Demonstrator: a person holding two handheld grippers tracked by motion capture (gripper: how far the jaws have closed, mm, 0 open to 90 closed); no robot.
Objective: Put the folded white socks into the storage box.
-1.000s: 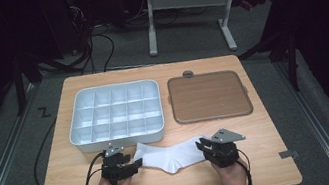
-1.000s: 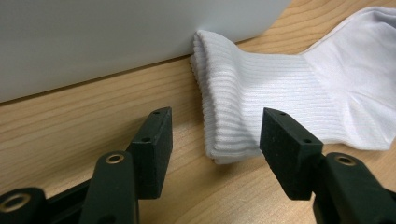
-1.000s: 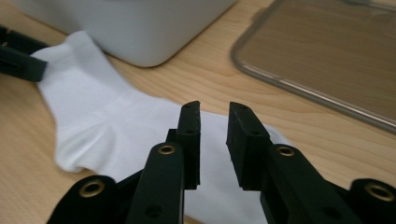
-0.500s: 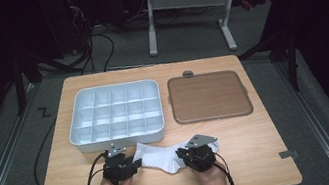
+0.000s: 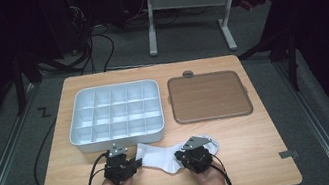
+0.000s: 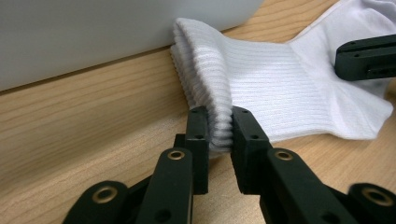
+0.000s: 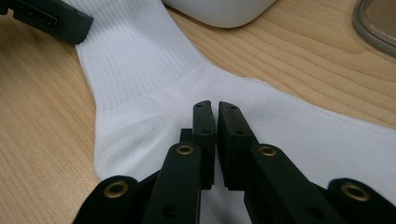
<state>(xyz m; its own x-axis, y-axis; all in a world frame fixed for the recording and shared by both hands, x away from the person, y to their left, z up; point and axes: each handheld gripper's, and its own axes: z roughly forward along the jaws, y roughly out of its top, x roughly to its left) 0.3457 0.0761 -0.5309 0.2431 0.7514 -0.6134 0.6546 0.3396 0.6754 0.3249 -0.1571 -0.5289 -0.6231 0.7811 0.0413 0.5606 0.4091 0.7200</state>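
Observation:
A white ribbed sock (image 5: 159,156) lies flat on the wooden table (image 5: 264,157), just in front of the white tray. My left gripper (image 5: 137,163) has just been closing and is now shut on the sock's folded cuff (image 6: 205,79), with the ribbed edge squeezed between its jaws (image 6: 219,112). My right gripper (image 5: 180,157) sits on the heel part of the sock (image 7: 140,70). Its jaws (image 7: 210,103) are closed together, tips pressed into the fabric. A hand holds each gripper at the table's near edge.
A white tray (image 5: 111,87) divided into several compartments stands directly behind the sock. To its right lies a flat brown tray (image 5: 209,96), with a small round grey object (image 5: 188,74) at its far edge. Bare wood runs along the front right.
The right gripper has slid left and down onto the sock's heel. The left gripper's jaws have come together on the cuff while that hand stayed put.

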